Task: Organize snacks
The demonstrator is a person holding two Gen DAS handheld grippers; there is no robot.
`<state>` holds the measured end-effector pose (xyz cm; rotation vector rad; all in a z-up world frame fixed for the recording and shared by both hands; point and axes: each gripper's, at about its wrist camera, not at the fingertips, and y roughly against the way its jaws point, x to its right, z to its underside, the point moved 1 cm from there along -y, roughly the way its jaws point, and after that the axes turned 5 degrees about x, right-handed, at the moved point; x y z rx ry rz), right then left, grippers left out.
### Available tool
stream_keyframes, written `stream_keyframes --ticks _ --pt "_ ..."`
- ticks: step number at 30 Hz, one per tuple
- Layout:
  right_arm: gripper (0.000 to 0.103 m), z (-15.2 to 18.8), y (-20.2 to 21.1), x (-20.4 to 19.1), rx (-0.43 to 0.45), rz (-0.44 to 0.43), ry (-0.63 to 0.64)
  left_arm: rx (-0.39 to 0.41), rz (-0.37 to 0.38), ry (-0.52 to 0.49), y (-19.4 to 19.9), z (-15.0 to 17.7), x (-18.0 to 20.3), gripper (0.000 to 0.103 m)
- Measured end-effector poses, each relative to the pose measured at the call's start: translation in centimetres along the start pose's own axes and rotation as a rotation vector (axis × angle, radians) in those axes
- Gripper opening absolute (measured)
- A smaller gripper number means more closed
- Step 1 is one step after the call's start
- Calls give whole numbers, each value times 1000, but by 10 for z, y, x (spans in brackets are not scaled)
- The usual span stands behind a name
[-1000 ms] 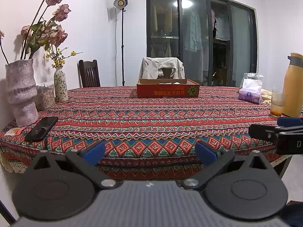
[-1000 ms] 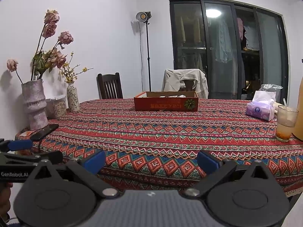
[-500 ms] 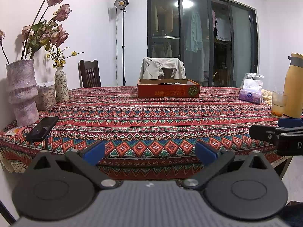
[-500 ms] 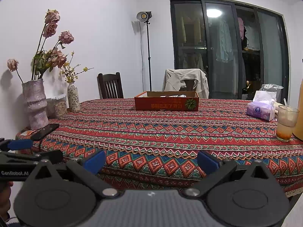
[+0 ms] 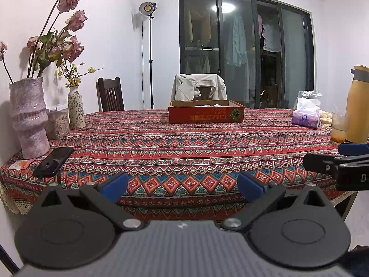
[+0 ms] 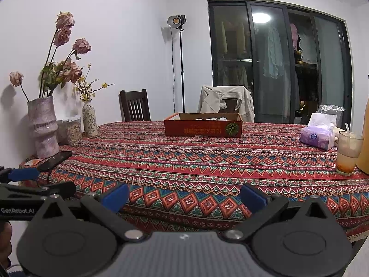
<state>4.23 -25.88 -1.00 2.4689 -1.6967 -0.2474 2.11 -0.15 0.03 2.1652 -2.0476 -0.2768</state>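
A low red cardboard box stands at the far middle of the patterned table; it also shows in the right wrist view. Pale wrapped items lie inside it, mostly hidden by its wall. My left gripper is open and empty, off the table's near edge. My right gripper is open and empty, also off the near edge. Each gripper shows at the side of the other's view: the right one, the left one.
A large vase with dried roses, a small vase and a black phone sit at the left. A tissue pack, a glass with a drink and a yellow flask stand at the right. Chairs are behind the table.
Both views have drifted very slightly; the grippers stay open and nothing on the table has moved.
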Motion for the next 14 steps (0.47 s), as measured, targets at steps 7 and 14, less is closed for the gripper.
stream_keyframes --ticks 7,14 --pt "103 0 0 0 1 0 4 -8 3 -4 -1 0 0 103" --pt "103 0 1 0 1 0 8 -5 4 -7 0 1 0 103"
